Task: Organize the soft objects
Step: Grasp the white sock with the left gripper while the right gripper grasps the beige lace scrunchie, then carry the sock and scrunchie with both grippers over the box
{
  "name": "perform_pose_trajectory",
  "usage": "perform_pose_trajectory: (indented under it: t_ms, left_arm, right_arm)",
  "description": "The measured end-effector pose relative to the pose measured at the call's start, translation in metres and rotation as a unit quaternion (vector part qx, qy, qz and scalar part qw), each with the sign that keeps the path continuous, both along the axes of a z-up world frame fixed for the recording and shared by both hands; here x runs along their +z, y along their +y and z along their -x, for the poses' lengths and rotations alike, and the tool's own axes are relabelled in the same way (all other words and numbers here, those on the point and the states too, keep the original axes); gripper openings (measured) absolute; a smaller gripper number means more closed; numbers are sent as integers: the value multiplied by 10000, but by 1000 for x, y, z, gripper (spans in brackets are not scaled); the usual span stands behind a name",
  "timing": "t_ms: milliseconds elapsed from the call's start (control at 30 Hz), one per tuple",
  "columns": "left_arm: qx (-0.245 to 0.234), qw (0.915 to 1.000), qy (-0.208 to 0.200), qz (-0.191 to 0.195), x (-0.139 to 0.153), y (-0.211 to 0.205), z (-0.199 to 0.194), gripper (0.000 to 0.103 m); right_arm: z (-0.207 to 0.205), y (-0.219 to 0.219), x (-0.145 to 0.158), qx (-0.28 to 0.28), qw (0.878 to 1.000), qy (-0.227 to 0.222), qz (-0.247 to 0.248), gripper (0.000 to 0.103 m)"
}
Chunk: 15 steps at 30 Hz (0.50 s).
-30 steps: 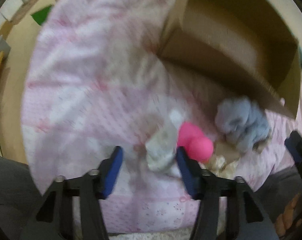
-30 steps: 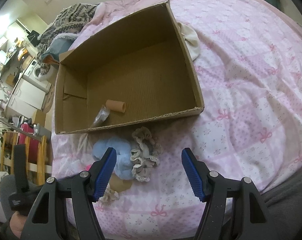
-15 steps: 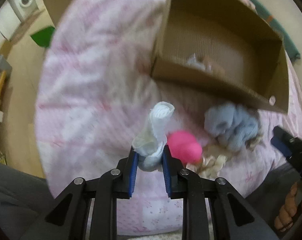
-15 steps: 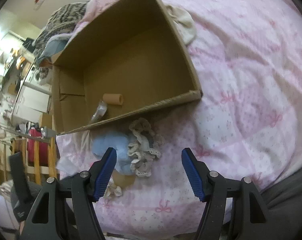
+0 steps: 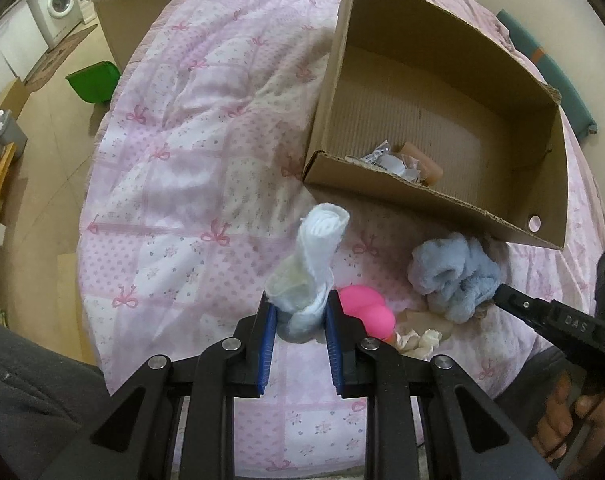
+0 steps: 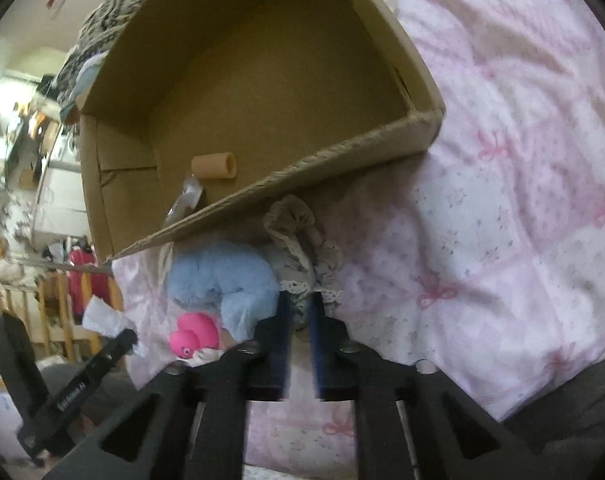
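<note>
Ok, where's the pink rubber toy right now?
In the left wrist view the pink rubber toy lies on the pink quilt, just right of the left claw, beside the blue plush.

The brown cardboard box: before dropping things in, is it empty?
Not empty. The brown cardboard box already holds a tan tube and a crinkled clear plastic wrapper near its front wall.

1. Quilted bedspread (image 5: pixel 182 184): pale pink and white patches, pink bows.
2. Fluffy plush toy (image 5: pixel 454 276): light blue.
3. Rubber duck (image 5: pixel 362 312): hot pink.
4. Rolled white cloth (image 5: pixel 318 248).
5. Brown cardboard box (image 5: pixel 422 200).
</note>
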<state>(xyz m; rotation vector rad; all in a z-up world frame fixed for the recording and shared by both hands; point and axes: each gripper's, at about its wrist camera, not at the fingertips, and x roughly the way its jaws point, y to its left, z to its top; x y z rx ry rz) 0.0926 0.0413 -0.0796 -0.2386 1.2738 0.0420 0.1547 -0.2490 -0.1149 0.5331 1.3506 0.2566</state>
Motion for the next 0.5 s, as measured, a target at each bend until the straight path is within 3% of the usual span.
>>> perform_pose_trajectory:
  t_ms: [267,500]
  left_arm:
    - [96,9999,-75,12,2,0,0,21]
    - [98,9995,-270,-97,14,1,6,21]
  right_arm:
    - [18,-8,39,5,9978,-657,91,6]
    - [35,-13,57,-35,9963,-859,-65,6]
